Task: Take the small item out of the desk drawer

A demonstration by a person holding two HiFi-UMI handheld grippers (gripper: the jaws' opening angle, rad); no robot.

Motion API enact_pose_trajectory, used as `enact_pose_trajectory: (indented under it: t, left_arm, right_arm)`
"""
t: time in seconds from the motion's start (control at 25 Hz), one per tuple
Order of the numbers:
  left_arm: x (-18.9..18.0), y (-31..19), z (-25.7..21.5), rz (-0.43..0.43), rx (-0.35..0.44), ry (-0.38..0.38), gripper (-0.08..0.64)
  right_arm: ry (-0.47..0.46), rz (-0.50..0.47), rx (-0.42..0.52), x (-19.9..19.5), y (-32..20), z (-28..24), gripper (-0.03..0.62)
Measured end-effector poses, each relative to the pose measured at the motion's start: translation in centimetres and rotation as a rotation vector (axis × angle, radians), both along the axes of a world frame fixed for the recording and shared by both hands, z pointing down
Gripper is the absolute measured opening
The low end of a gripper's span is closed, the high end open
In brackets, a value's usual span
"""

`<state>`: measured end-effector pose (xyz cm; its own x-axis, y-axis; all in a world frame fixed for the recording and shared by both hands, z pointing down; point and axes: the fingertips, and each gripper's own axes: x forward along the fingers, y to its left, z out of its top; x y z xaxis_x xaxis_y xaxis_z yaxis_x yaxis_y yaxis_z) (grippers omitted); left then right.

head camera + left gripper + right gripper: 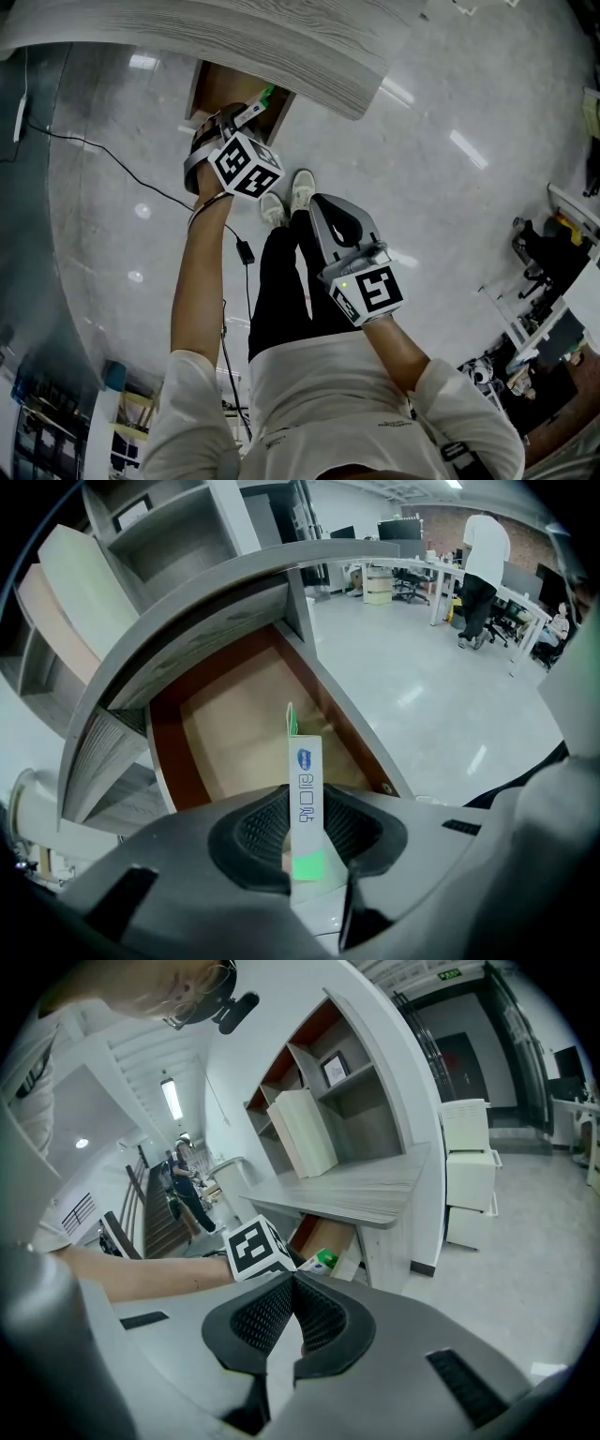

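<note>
A small flat white box point(306, 780) with blue print and a green end stands edge-on between the pads of my left gripper point(305, 832), which is shut on it. The box is held just above the open drawer point(239, 733), whose brown-walled, tan bottom shows nothing else. In the head view the left gripper point(246, 117) hangs over the drawer point(220, 89) with the box's green tip point(266, 94) sticking out. The right gripper point(336, 214) is held back over the person's legs, shut and with nothing in it. From the right gripper point(292, 1321) view, the box point(323, 1262) shows beside the drawer point(323, 1234).
A curved grey wood-grain desk top point(234, 37) overhangs the drawer. Shelves point(319, 1082) with a pale binder rise behind the desk. A black cable point(122, 169) runs over the glossy floor. Office desks and a standing person point(483, 574) are far off.
</note>
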<state>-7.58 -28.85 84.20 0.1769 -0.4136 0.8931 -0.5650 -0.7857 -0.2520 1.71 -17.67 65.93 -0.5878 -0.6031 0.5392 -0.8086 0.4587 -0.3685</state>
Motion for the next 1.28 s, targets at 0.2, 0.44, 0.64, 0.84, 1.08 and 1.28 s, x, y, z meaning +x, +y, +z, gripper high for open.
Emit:
enact_pose_trajectory:
  t: [0.2, 0.44, 0.64, 0.84, 1.08, 1.28]
  left_arm:
    - [-0.2, 0.0, 0.0, -0.002, 0.001, -0.009, 0.103]
    - [-0.1, 0.0, -0.1, -0.004, 0.006, -0.008, 0.101]
    - [-0.2, 0.2, -1.0, -0.016, 0.016, -0.005, 0.101]
    - [-0.2, 0.4, -2.2, -0.03, 0.035, 0.02, 0.1]
    - [-0.2, 1.4, -4.5, -0.047, 0.059, 0.037, 0.1]
    - [-0.6, 2.3, -7.1, -0.089, 0.086, 0.057, 0.1]
  right_arm:
    - [-0.001, 0.003, 0.003, 0.0, -0.1, -0.2, 0.031]
    - [0.004, 0.011, 0.008, 0.2, -0.1, -0.2, 0.031]
    - [0.006, 0.019, 0.016, 0.3, 0.2, -0.9, 0.031]
    - [0.009, 0.029, 0.031, 0.4, 0.4, -1.6, 0.031]
    - [0.016, 0.039, 0.051, 0.6, 1.2, -3.1, 0.031]
    - [0.018, 0.038, 0.072, 0.4, 2.2, -4.9, 0.031]
